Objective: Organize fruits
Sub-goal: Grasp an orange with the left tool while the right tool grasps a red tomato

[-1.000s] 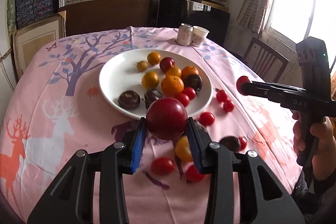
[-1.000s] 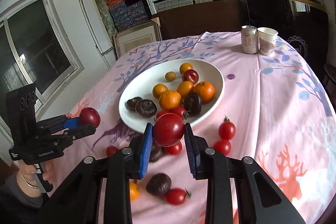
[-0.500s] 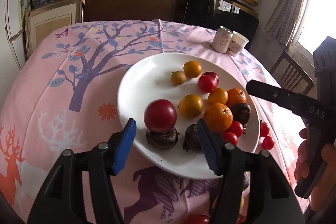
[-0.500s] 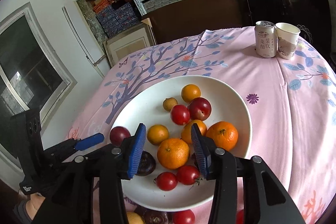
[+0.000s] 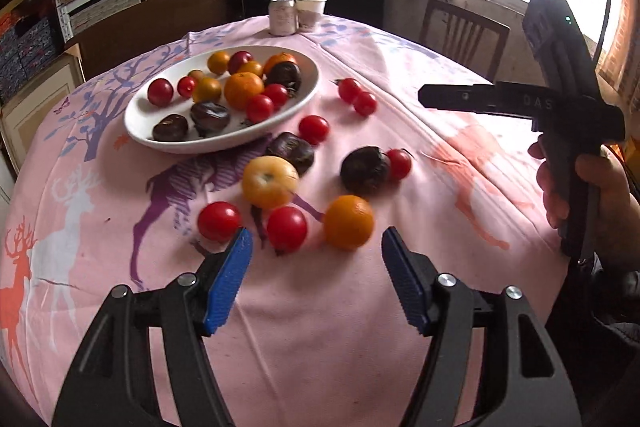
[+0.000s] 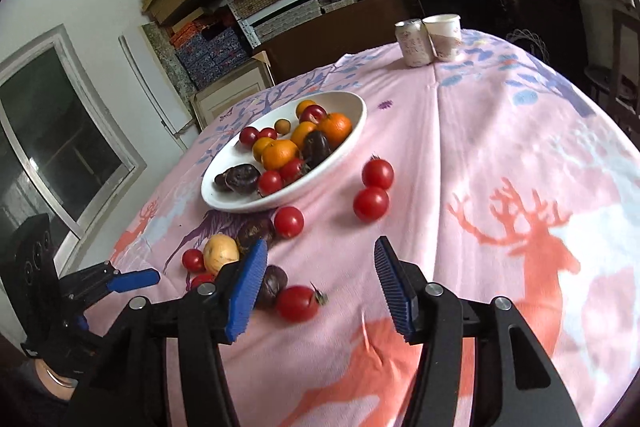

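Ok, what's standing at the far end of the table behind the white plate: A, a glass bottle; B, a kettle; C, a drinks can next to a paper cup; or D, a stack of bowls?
C: beyond the white plate, a drinks can stands right beside a paper cup on the pink tablecloth; the right wrist view shows the same pair.

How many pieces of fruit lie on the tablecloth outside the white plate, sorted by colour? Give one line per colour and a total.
Red tomatoes: 6
Dark fruits: 2
Yellow fruit: 1
Orange fruit: 1
Total: 10
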A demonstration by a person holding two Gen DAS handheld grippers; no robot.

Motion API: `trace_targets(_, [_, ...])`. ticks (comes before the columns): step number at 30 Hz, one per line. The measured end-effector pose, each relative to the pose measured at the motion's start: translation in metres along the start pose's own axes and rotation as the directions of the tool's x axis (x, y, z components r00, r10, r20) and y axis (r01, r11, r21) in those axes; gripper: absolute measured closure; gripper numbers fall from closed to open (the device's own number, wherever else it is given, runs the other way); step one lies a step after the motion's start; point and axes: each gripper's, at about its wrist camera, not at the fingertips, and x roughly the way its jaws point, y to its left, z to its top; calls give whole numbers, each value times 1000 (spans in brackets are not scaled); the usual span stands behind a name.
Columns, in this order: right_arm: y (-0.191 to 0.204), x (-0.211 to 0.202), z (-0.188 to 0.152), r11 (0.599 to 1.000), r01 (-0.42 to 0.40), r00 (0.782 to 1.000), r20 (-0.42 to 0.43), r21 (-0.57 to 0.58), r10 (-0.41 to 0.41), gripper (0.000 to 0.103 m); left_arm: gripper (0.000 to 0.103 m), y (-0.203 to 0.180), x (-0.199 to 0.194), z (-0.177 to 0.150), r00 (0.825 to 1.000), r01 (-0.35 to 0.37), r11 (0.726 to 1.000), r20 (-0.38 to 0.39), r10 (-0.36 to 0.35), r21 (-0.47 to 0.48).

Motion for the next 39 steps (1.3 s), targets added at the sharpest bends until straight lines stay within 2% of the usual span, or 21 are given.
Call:
trace_targets(2, [-7,-2,-8,1000,11,1000,1,18,-11,47,38,-9,8,0,1000,15,1000,-11,-15,-8])
trace_targets(7, [-15,0,-17,999,24,1000,-11,41,-24,47,54,-25,31,6,999,14,1000,-35,-13,12])
trace_targets(10, [-17,-4,-21,999,5,1000,2,36,-5,47,54,-25,42,8,999,9,1000,-46,-8,21])
trace_targets(13, [-15,-3,-23,1000,1,1000,0,21,-1,47,55,-9,55,10,993,55,997,-103,-61,-58])
trace_targets(15, [-13,-4,-23,1000,-1,1000,-1,10,1,47,56,-4,55,9,992,72,994,-101,-80,-80])
trace_targets(17, [-10,-3,-24,1000,-5,1000,-7,-4,5,47,65,-5,55,9,992,70,995,-99,-77,-75])
trace_targets(18, [-9,-3,-24,1000,-6,1000,-10,-13,6,47,75,-5,54,9,991,85,993,-92,-92,-76])
trace_targets(20, [-5,-2,-24,999,-10,1000,-20,-32,9,47,76,-3,52,10,987,134,987,-77,-141,-93])
trace_targets(23, [2,0,-26,998,-14,999,-33,-66,12,47,76,1,56,15,984,151,981,-73,-161,-125])
trace_targets(26, [2,0,-26,998,-16,999,-42,-63,13,47,73,0,61,20,987,122,983,-83,-134,-135])
trace_targets(28, [-1,1,-25,999,-21,999,-45,-46,19,47,65,-4,64,23,990,92,989,-93,-104,-118])
trace_targets(32, [-3,1,-26,999,-28,999,-47,-37,26,47,58,-10,69,32,993,76,992,-85,-85,-96])
trace_targets(34, [-3,1,-26,999,-29,999,-45,-38,28,47,60,-11,73,33,991,86,992,-92,-95,-95])
trace_targets(36, [-4,1,-26,999,-33,999,-43,-35,32,47,68,-12,70,33,990,107,990,-78,-114,-93])
trace_targets(39, [-4,1,-26,999,-39,998,-45,-37,37,47,68,-12,54,29,994,102,991,-34,-106,-91])
